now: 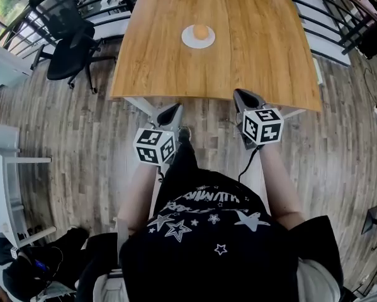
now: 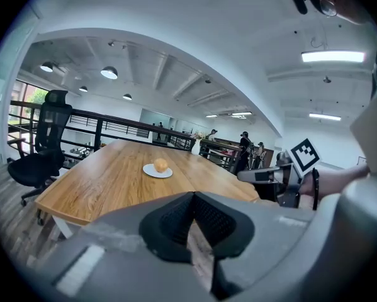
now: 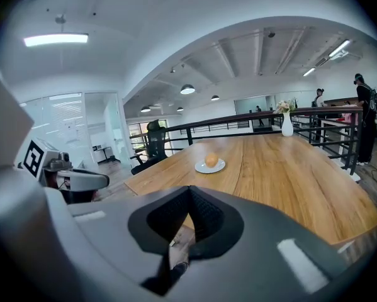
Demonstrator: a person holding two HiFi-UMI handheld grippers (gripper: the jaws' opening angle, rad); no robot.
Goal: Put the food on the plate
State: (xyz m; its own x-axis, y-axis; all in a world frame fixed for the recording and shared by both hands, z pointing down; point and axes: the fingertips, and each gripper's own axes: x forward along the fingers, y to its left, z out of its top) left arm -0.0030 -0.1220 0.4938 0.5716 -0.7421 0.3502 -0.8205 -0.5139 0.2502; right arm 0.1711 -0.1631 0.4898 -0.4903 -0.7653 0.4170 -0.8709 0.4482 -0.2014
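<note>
An orange round piece of food [image 1: 201,31] lies on a small white plate [image 1: 189,41] in the middle of the wooden table [image 1: 251,49]. The left gripper view shows the same food [image 2: 160,165] on its plate [image 2: 151,173], and so does the right gripper view, food [image 3: 211,160] on plate [image 3: 218,167]. My left gripper [image 1: 173,113] hangs shut and empty off the table's near edge. My right gripper [image 1: 243,96] is also shut, nothing in it, at the near edge. Both are well short of the plate.
A black office chair [image 1: 72,36] stands left of the table. A white vase [image 3: 287,126] is at the table's far end. Black railings [image 1: 339,17] run along the right. People stand far off in the room.
</note>
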